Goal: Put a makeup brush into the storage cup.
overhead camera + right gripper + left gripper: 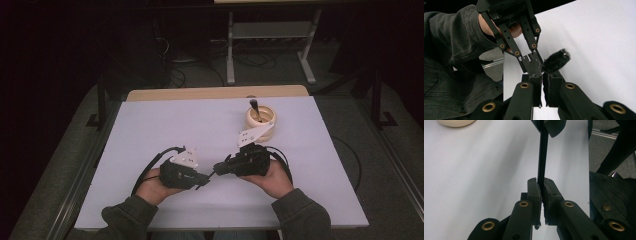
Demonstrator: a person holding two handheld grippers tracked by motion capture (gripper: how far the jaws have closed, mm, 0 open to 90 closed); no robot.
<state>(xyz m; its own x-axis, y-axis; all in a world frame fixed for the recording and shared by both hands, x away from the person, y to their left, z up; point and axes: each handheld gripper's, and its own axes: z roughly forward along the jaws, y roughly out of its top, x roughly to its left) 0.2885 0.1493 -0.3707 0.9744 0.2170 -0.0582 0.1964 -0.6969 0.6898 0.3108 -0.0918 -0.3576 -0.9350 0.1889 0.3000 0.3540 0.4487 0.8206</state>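
Note:
A thin black brush spans the two grippers near the table's front. Its straight handle (542,157) runs out from between my left gripper's (541,183) pads, which are shut on it, toward the right gripper (547,126). In the right gripper view the fuzzy black brush head (555,60) sticks out just past my right gripper (542,75), also shut on the brush, beside the left gripper's tips (532,63). From above, the left gripper (204,182) and right gripper (217,169) point at each other, tips almost meeting.
A cream round cup (260,118) with another dark brush standing in it sits at the back right of the white table (150,125); its rim (455,122) shows in the left gripper view. Cables and metal legs lie on the floor beyond.

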